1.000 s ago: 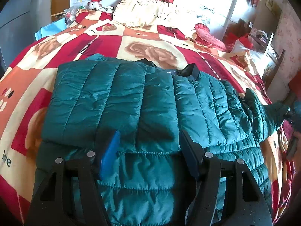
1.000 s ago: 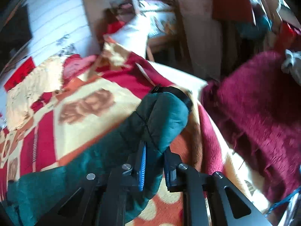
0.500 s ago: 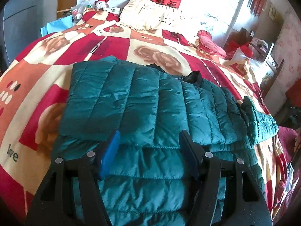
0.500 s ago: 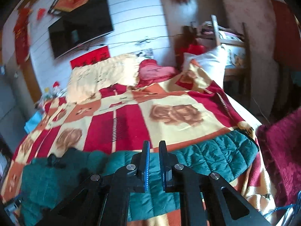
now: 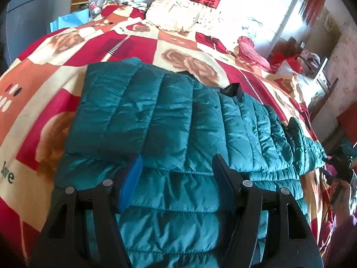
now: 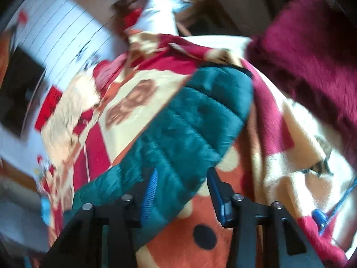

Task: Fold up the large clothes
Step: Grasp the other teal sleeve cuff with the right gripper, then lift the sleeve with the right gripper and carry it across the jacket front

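Note:
A teal quilted puffer jacket (image 5: 178, 129) lies spread on the bed, one side folded over its body. My left gripper (image 5: 178, 178) is open and empty, hovering just above the jacket's lower part. In the right wrist view, blurred by motion, the jacket's sleeve (image 6: 196, 120) lies stretched across the blanket toward the bed's edge. My right gripper (image 6: 183, 187) is open over the sleeve, one finger on each side of it, holding nothing.
The bed carries a red, cream and orange rose-patterned blanket (image 5: 67, 53). A cream pillow (image 5: 178, 15) and a pink cushion (image 5: 252, 51) lie at the head. A dark red fuzzy throw (image 6: 312, 51) sits beside the bed at the right.
My right gripper went from shut to open and swung back down over the sleeve end. The left gripper drew back a little and stayed open.

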Demonstrator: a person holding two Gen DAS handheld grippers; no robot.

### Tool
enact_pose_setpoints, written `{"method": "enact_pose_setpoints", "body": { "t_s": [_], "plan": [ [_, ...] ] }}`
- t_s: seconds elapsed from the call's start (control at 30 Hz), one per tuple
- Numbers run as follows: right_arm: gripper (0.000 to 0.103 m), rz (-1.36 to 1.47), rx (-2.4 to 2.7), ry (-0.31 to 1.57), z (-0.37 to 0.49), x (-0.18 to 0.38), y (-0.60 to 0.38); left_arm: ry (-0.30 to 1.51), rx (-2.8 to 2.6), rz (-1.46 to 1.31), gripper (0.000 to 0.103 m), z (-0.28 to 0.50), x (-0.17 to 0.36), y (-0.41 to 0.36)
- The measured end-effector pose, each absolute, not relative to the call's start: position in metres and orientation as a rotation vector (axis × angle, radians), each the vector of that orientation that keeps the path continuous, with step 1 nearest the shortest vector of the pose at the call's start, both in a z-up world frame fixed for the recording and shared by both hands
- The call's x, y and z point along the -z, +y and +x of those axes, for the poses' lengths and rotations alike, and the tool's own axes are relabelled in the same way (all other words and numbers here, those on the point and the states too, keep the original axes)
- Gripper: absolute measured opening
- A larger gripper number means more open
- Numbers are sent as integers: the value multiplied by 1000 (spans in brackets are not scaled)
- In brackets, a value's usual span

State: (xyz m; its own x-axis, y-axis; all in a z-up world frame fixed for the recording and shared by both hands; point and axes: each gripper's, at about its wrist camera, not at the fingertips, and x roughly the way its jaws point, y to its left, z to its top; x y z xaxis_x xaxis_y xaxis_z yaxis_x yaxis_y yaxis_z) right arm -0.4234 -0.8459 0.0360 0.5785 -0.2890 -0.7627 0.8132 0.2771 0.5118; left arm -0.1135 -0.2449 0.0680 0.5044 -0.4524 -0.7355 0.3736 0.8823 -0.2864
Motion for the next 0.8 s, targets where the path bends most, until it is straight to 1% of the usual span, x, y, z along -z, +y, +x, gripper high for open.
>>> {"method": "enact_pose_setpoints", "body": {
  "t_s": [0.13, 0.23, 0.47, 0.5, 0.53, 0.6, 0.7, 0.8],
  "plan": [
    [44, 1104, 809, 597, -424, -15, -865, 925, 505, -50, 65, -116, -62, -256],
    [45, 1158, 845, 504, -428, -7, -883, 932, 506, -40, 65, -116, -60, -261],
    [45, 1069, 876, 524, -408, -10, -915, 932, 496, -32, 65, -115, -60, -266],
    [39, 1055, 880, 530, -406, -11, -916, 932, 498, -30, 65, -115, -60, -266],
    [24, 1039, 888, 535, -404, -11, -917, 931, 498, -26, 65, -114, -61, -267],
    [12, 1025, 877, 530, -402, -12, -915, 931, 497, -18, 65, -114, -61, -268],
    [9, 1003, 839, 506, -404, -23, -905, 928, 502, -30, 65, -115, -63, -266],
    [8, 1001, 741, 450, -408, -45, -889, 915, 514, -48, 65, -119, -69, -260]
  ]
}}
